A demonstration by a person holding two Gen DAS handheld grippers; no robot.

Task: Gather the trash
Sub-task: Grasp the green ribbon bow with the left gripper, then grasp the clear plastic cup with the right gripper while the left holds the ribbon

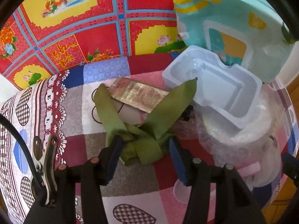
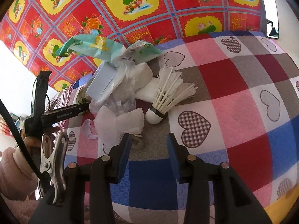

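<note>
A crumpled green strip [image 1: 142, 145] lies on the patchwork quilt [image 1: 130, 186], between the jaws of my left gripper [image 1: 144, 141]. The jaws stand open; the left pad brushes the strip and the right pad is clear of it. Behind the strip lie a foil wrapper [image 1: 138, 93], a white plastic tray [image 1: 214, 89] and a teal printed bag [image 1: 233, 18]. My right gripper [image 2: 149, 136] is open and holds nothing. It hovers just short of a white shuttlecock [image 2: 164, 100] and a white foam net sleeve [image 2: 119, 123]. The trash pile with the tray [image 2: 104, 82] and teal bag [image 2: 93, 46] lies further back.
Clear bubble wrap [image 1: 243, 140] lies right of the left gripper. A red and yellow floral cloth [image 2: 149, 9] rises behind the bed. The left gripper's body [image 2: 61, 112] and a person's sleeve [image 2: 15, 168] show at left. The quilt's edge drops off at left [image 1: 11, 130].
</note>
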